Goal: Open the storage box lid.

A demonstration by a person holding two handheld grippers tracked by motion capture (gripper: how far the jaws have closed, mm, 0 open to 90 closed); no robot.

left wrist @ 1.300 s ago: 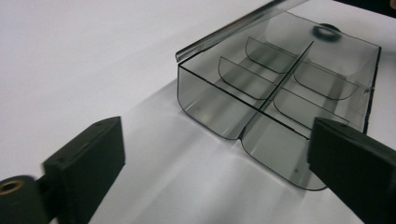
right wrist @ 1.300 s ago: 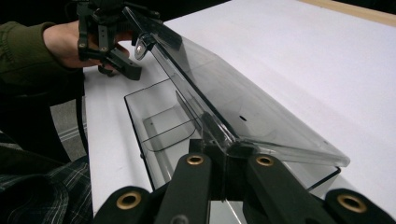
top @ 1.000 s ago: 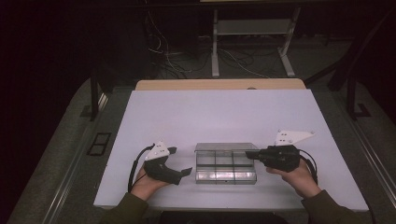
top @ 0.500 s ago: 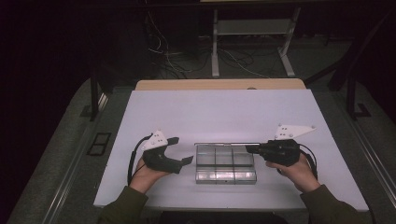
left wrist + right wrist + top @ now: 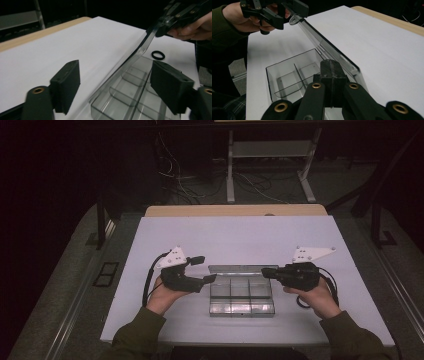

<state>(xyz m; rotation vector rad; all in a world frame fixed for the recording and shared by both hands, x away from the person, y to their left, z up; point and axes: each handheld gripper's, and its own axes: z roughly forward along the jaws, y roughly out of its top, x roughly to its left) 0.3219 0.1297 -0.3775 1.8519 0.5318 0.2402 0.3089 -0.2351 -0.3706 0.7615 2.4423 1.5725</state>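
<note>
A clear plastic compartment box (image 5: 241, 296) is seen on the white surface (image 5: 240, 240), near its front edge and between the two hands. Its hinged lid (image 5: 140, 53) is raised and stands tilted along the far side of the box; the open compartments (image 5: 294, 75) appear empty. The right claw (image 5: 266, 272) is pressed together on the right end of the lid's free edge, as seen in the left gripper view, where the clear edge runs up into its black tips (image 5: 163, 23). In the right gripper view its own two jaws are seen closed flat against each other over the lid. The left claw (image 5: 207, 270) is held at the left end of the lid, with its jaws spread and the lid's edge between them; its jaws have just been closing, yet in the left gripper view a clear gap is seen between each pad (image 5: 66, 83) and the plastic, so the lid is not pinched by it. In the right gripper view the lid's rounded corner (image 5: 295, 18) is seen just at the left claw's tips. A small black ring (image 5: 158, 55) lies on the surface beyond the box, near the right hand (image 5: 315, 295).
</note>
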